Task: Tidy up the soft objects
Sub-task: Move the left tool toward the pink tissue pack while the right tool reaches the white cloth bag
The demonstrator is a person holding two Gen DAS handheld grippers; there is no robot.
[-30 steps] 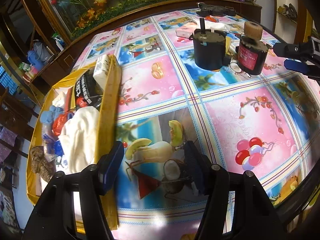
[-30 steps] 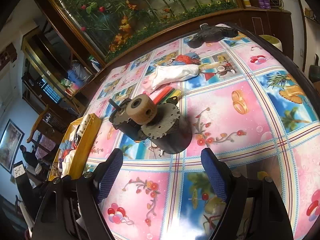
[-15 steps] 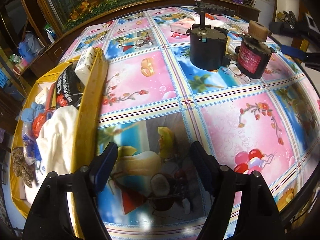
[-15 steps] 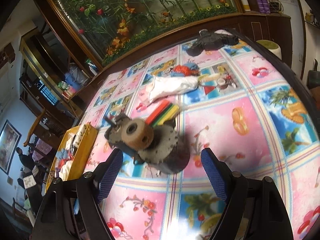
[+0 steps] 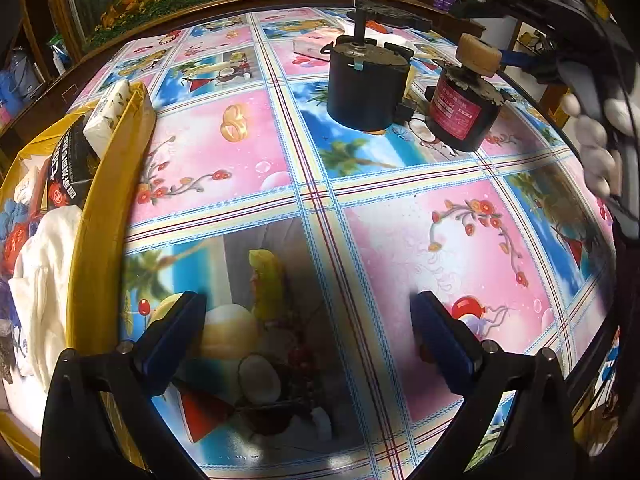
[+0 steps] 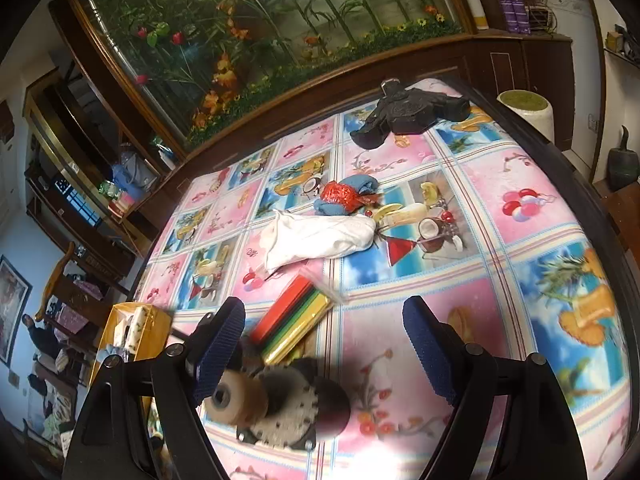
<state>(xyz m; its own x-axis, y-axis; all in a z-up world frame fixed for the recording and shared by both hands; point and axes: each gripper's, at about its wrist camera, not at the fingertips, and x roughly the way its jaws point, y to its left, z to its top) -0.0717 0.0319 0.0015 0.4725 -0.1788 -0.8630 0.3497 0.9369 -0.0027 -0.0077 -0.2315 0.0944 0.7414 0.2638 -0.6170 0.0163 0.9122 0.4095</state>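
left gripper fingers opening, empty, beside yellow box

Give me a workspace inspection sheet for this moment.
Surface: table under glossy pink-and-blue picture tablecloth.
Job's things: white cloth and blue-red fabric bundle lie out; yellow box holds soft items.
Clutter: two black cylindrical motors, coloured sheet pack, black moulded piece.
Grippers: left gripper opening, nothing between jaws; right gripper open, empty.
Cables: nothing seen.
Surroundings: planted glass tank, wooden cabinets.
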